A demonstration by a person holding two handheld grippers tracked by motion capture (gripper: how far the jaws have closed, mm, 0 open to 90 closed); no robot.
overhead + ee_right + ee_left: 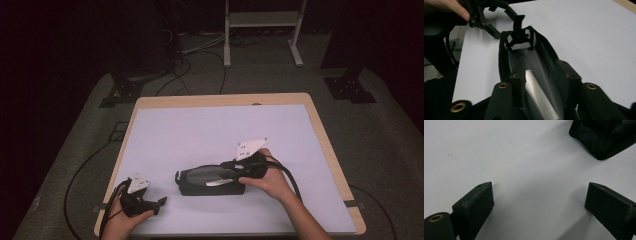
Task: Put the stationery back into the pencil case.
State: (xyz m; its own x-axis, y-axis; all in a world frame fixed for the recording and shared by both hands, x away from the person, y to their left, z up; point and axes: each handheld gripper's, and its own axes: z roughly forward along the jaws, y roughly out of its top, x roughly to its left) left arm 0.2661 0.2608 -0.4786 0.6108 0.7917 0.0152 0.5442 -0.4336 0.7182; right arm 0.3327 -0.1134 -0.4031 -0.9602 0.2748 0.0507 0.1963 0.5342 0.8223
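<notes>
So there's a black pouch (210,181) lying open on the white mat (210,130), toward the near side of it, long side running left to right. That pouch is pretty much the only thing on the mat, so I'll place everything off it.

The right gripper (239,176) is at the pouch's right end, its jaws reaching down into the open mouth. In the right gripper view both black jaws are inside the pouch walls with a white tube-like thing (537,96) lying between them, right up against one jaw. There's a clear gap to the other jaw, so the claw looks spread apart rather than clamped, though the angle is poor and I wouldn't swear to it. The pouch walls crowd both jaws, and a strap loop (519,37) sits at the far end.

The left gripper (161,202) is just off the pouch's left end, nearer the mat's front edge, and not touching it. Its jaws are wide apart over bare mat, with a pouch corner (602,137) beyond them.

Past the far side of the pouch the mat is bare, then comes the wooden table edge (220,100), and on the floor beyond are cables (200,50) and a white frame (262,30).
</notes>
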